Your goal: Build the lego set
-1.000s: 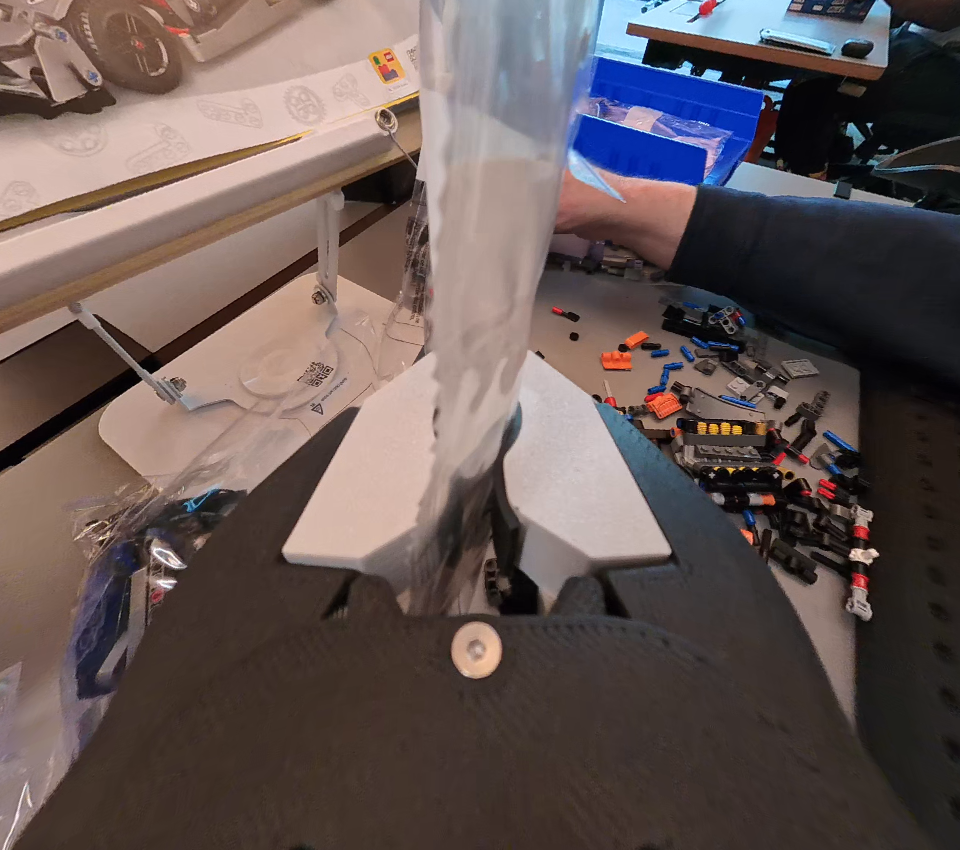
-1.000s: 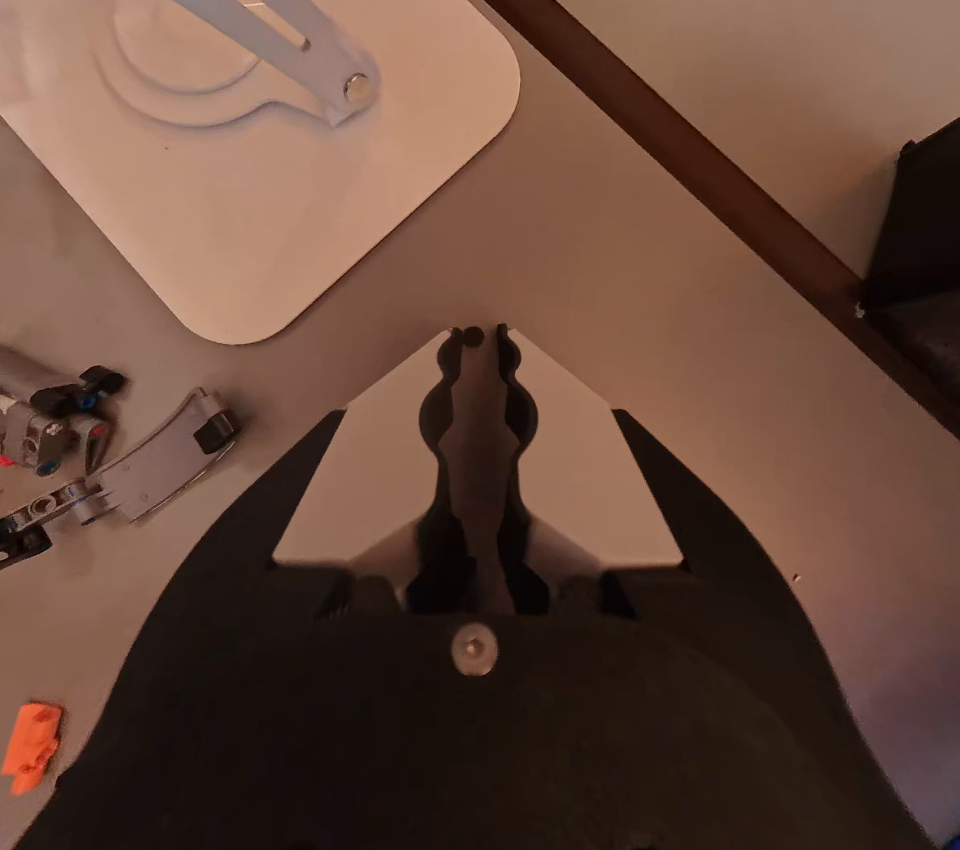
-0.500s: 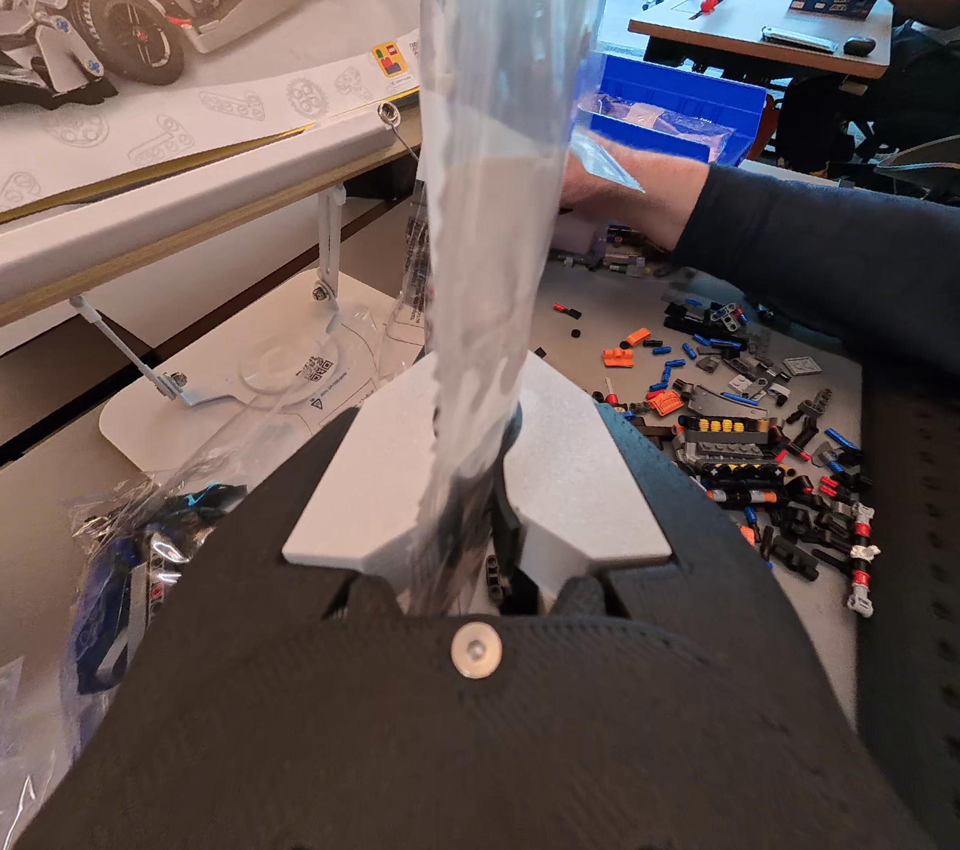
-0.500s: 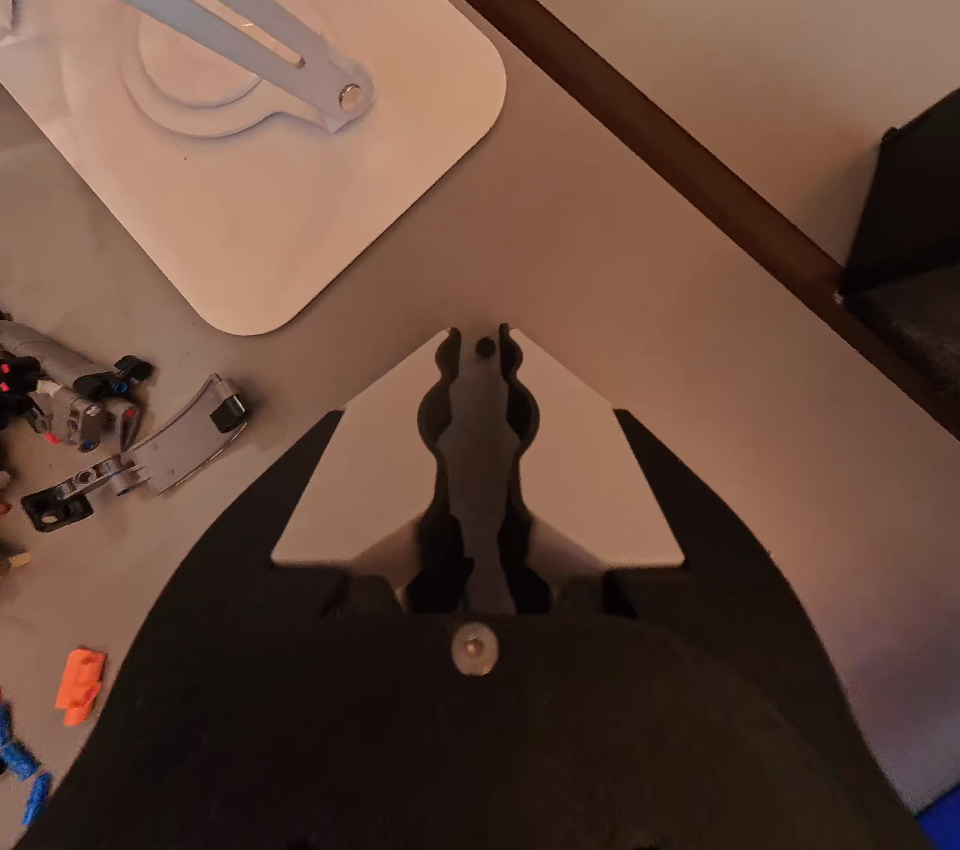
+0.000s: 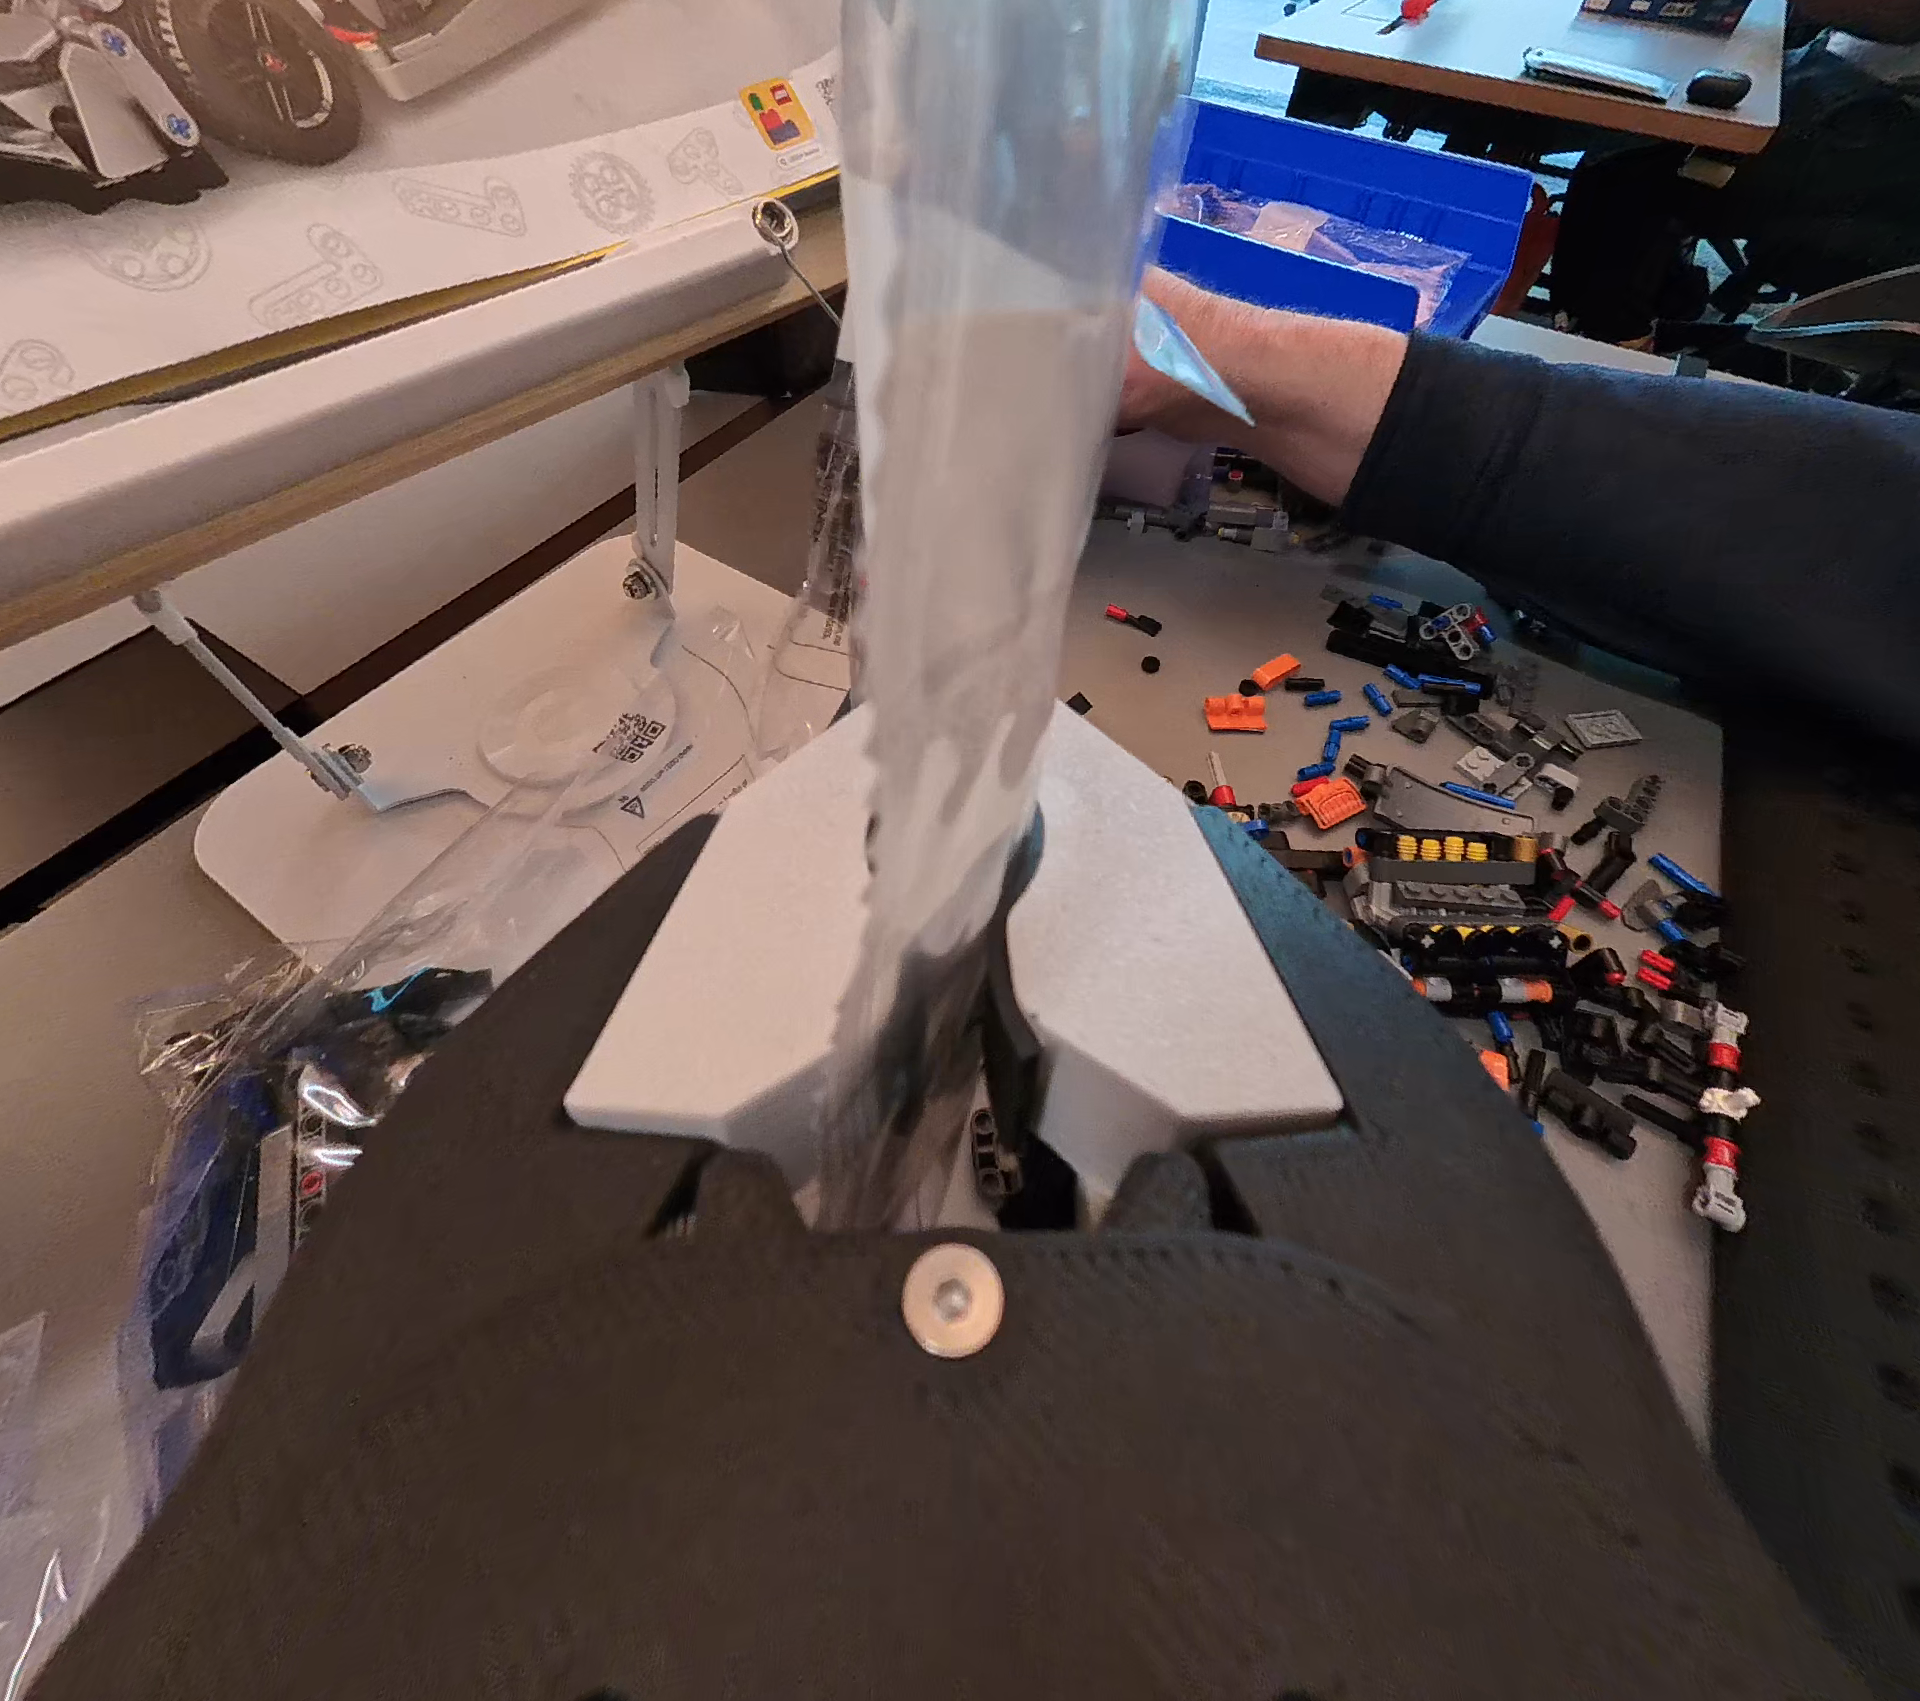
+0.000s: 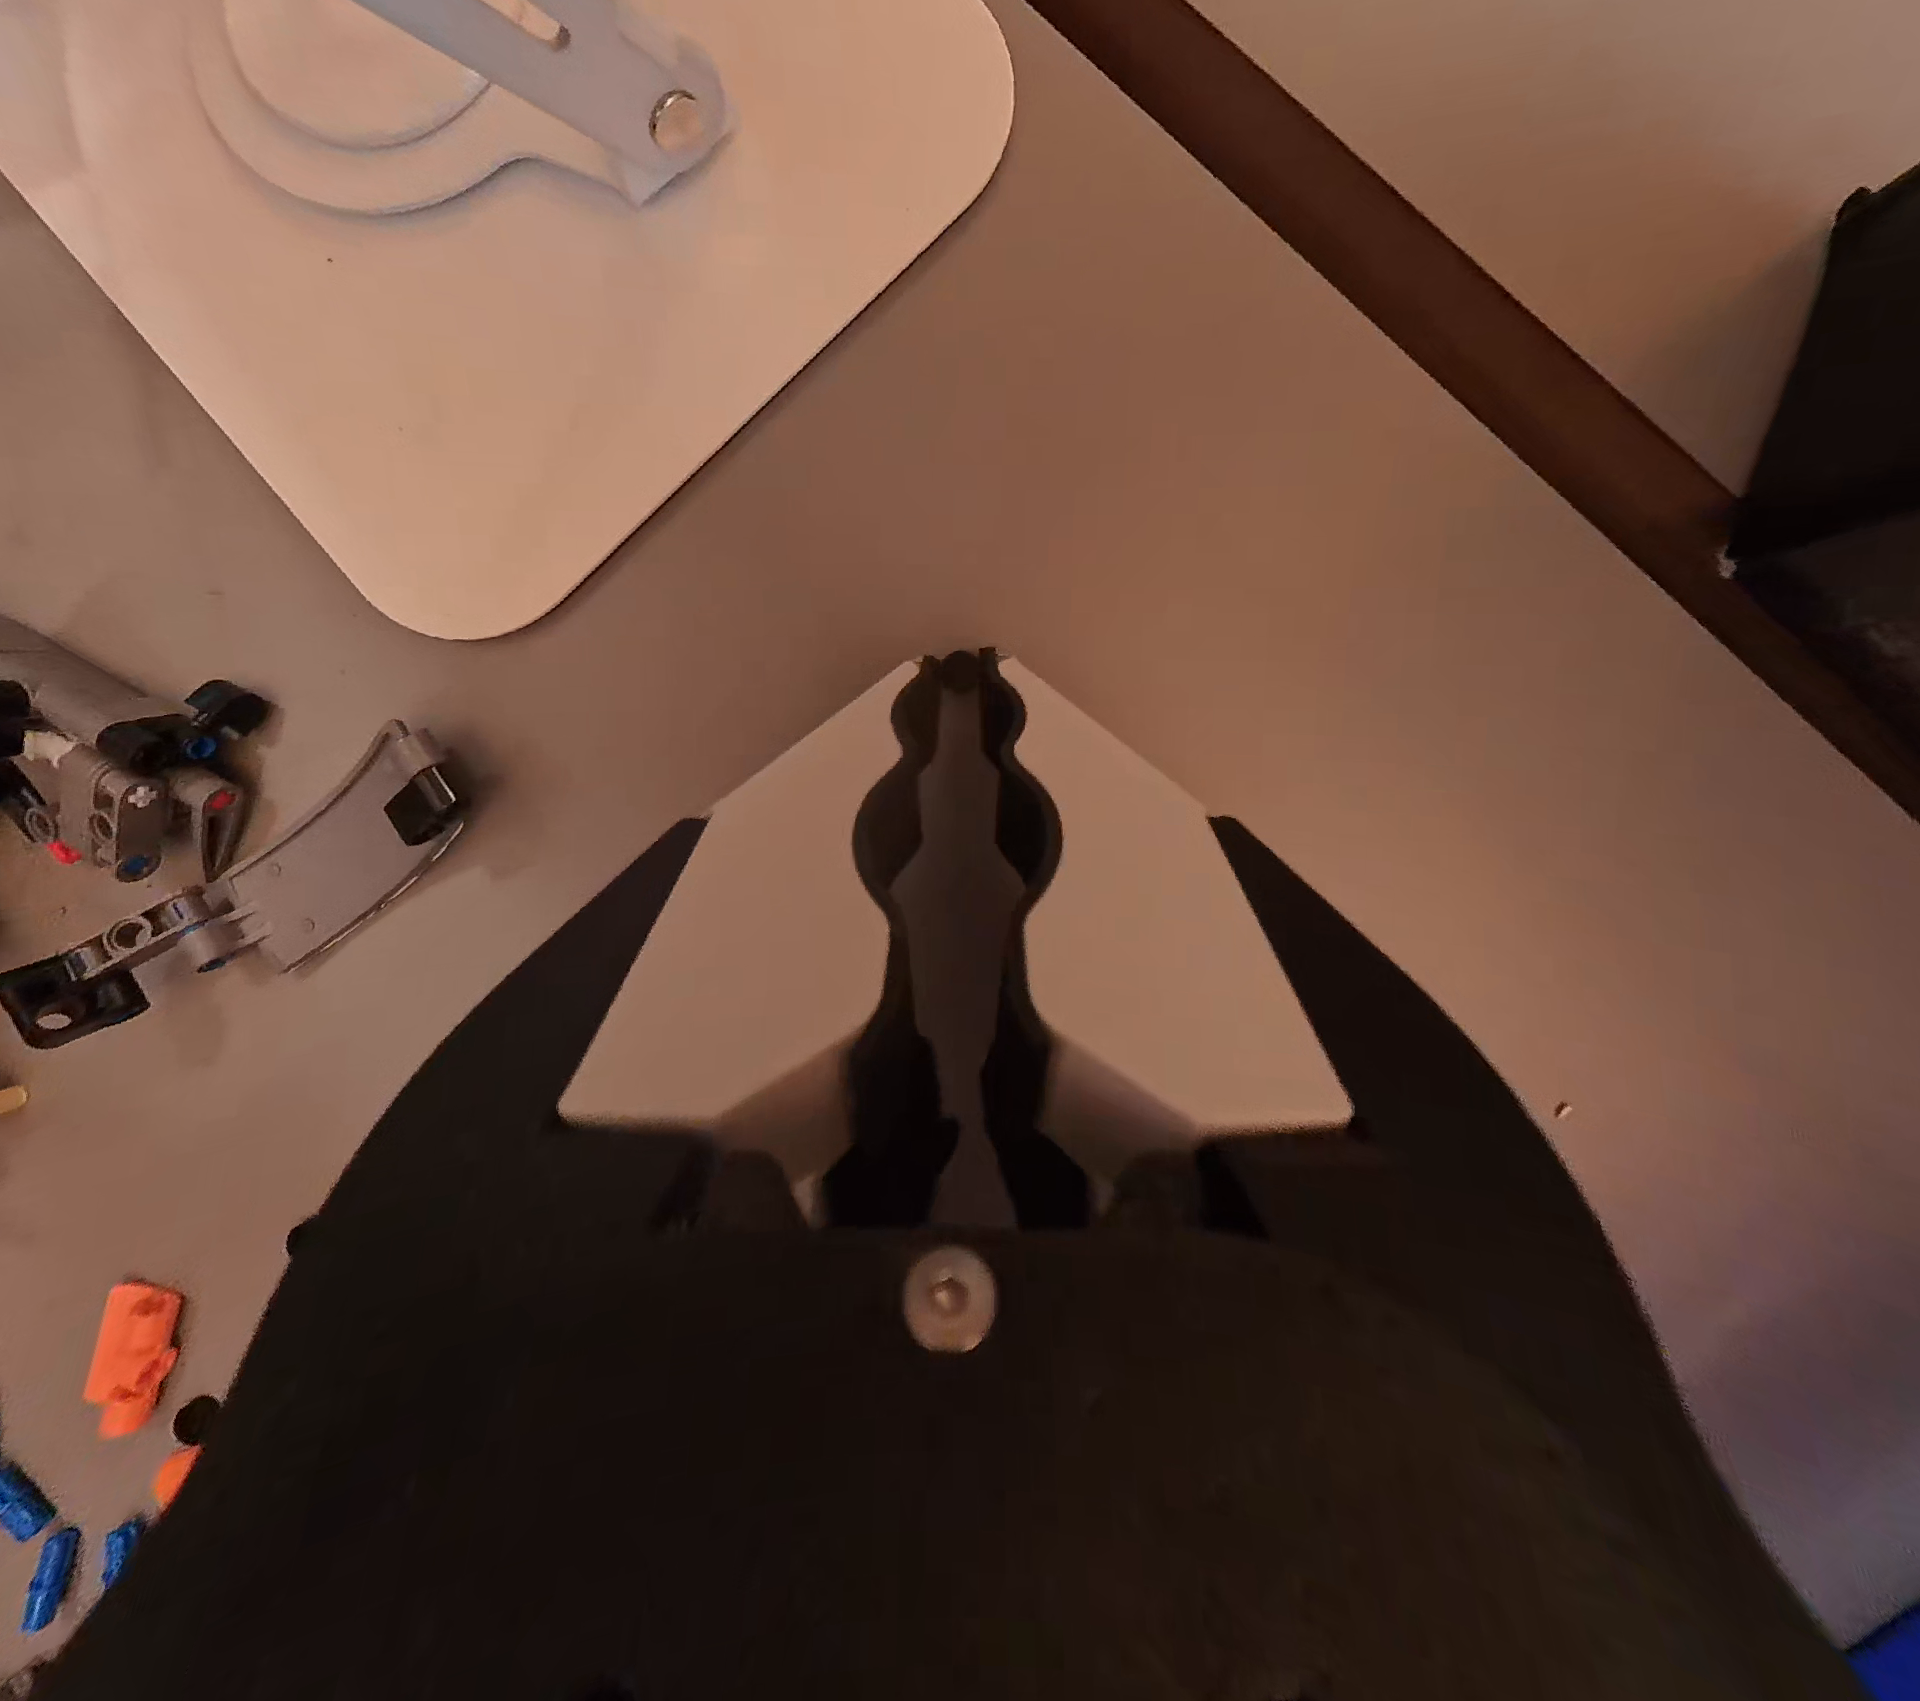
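Pinching a crinkled clear plastic bag (image 5: 997, 301), your left tongs (image 5: 951, 778) hold it upright; your right tongs (image 6: 958, 664) clench a tiny round black pin (image 6: 960, 670) above the smooth desk (image 6: 1195, 363), loose lego pieces (image 5: 1475, 882) nearby.

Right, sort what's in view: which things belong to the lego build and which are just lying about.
Part of the build:
- clear plastic bag clamped in the left gripper
- small black pin in the right gripper
- loose pieces
- grey sub-assembly
- instruction booklet on its white stand

Lying about:
- blue bin
- far desk
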A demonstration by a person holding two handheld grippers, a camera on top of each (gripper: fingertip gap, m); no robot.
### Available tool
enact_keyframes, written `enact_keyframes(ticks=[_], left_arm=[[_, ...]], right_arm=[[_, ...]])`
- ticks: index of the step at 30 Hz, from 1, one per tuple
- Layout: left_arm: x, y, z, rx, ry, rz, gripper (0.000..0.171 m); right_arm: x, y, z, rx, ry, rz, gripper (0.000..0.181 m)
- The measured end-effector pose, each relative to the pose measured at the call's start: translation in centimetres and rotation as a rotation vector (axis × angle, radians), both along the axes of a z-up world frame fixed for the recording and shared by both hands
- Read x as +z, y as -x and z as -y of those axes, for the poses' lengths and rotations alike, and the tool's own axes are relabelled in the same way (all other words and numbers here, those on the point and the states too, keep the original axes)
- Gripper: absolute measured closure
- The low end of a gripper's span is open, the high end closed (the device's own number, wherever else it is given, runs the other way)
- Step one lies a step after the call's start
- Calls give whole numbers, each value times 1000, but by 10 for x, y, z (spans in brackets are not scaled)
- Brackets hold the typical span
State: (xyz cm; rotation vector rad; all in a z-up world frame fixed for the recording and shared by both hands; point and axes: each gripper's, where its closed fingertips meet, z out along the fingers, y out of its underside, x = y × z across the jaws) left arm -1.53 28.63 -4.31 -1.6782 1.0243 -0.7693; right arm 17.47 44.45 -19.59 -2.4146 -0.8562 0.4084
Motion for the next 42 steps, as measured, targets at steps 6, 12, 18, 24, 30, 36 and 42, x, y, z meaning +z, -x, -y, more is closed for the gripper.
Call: enact_keyframes(ticks=[6,12,18,24,30,36,42], left_arm=[[1,0,0,0,-6,-3,171],[1,2,1,-4,-6,1,171],[-2,-3,5,-22,-5,-21,171],[-10,-12,9,-40,-5,-63,171],[-13,-19,13,-55,-5,-80,171],[-16,-20,14,-58,-6,-97,171],[-18,-24,17,-74,-10,-112,171]], right_arm=[[8,1,5,18,13,-26,177],[60,-6,20,45,-22,-81,177],[151,-16,50,83,-163,-154,177],[244,15,111,242,-348,-250,177],[281,61,163,410,-437,-274,177],[293,81,180,454,-470,-294,177],[288,91,184,477,-455,-278,177]])
